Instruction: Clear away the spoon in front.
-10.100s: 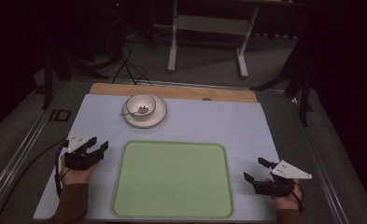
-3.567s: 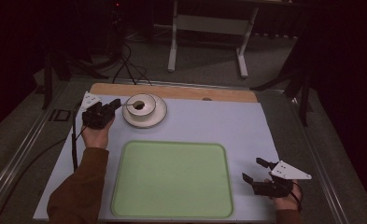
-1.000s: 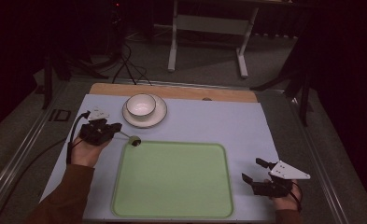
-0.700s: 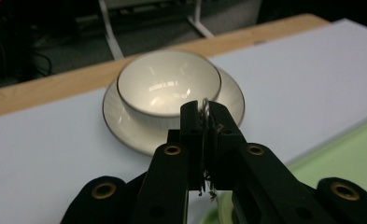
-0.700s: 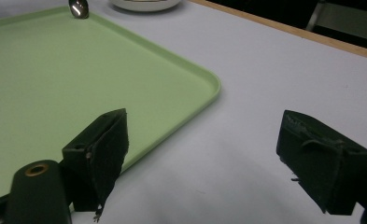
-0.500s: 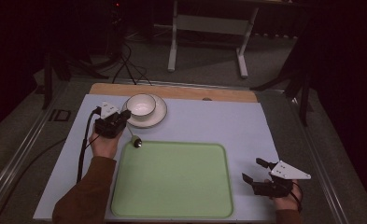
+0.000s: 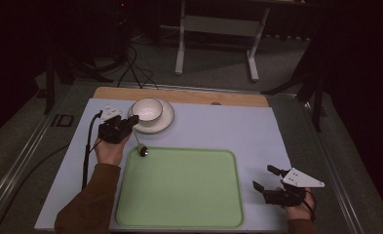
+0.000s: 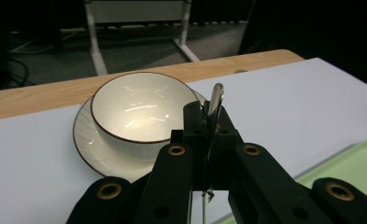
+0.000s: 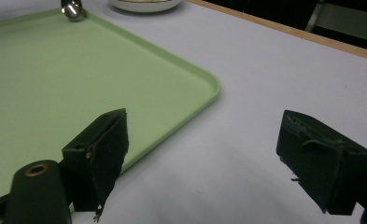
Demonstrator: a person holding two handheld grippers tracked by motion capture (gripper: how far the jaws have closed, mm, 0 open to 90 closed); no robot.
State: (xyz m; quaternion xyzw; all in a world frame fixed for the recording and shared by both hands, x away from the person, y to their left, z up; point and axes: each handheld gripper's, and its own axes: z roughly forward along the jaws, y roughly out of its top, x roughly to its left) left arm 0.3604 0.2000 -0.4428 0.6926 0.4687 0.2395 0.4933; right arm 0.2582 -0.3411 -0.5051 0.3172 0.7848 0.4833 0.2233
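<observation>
left hand-held gripper clenched on a spoon beside the bowl; right hand-held gripper released near the worktop's near right corner.
the left hand-held gripper sat toward the far left of the worktop, just beside the saucer that carried the white bowl. its jaws pinched the metal spoon by the handle, and the spoon slanted down so that its bowl end lay at the far left corner of the green tray. in the left gripper view the spoon's handle end stood up between the closed jaws, with the bowl and saucer just beyond. the right hand-held gripper rested with its jaws spread wide and nothing between them, just off the tray's right edge.
</observation>
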